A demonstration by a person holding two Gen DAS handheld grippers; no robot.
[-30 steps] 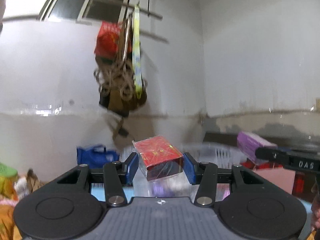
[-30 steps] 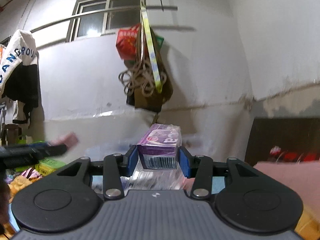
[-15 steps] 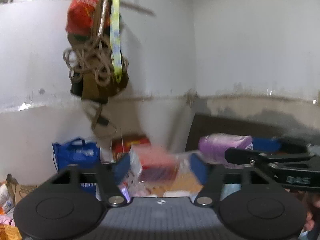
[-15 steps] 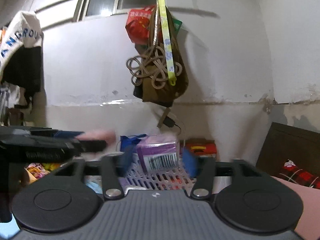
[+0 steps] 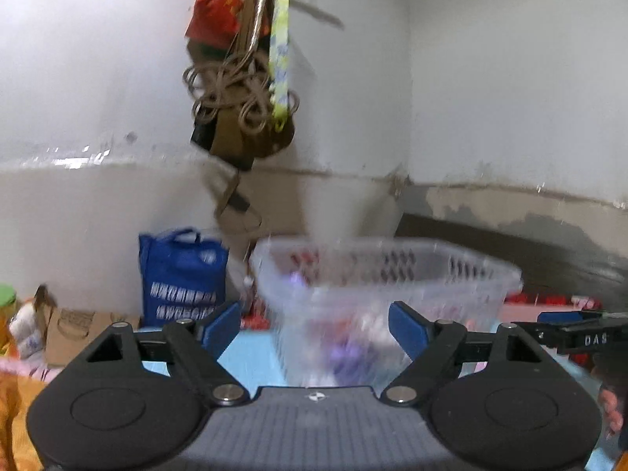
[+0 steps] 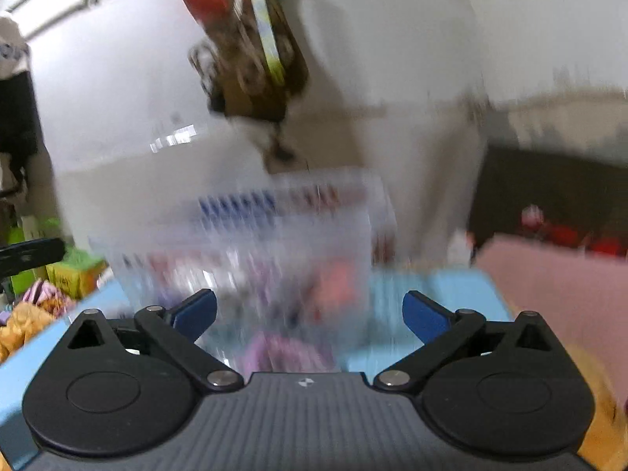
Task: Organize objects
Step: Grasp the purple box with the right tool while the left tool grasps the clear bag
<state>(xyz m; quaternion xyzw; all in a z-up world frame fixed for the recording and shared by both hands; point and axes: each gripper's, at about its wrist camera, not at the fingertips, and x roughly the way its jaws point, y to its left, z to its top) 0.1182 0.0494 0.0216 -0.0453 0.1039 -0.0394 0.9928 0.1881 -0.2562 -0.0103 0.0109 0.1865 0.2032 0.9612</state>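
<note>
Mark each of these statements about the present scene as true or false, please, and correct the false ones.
1. The left gripper is shut on a red box. False: its jaws stand open with nothing between them.
2. A clear plastic basket stands ahead of both grippers. True.
3. The right gripper is open. True.
4. The blue bag hangs from the wall. False: it stands low down, left of the basket.
5. The basket is empty. False: blurred purple and red things show inside it.

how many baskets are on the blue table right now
1: a clear plastic basket standing on the blue table, straight ahead of both open grippers. Blur and the gripper bodies could hide something lower down.
</note>
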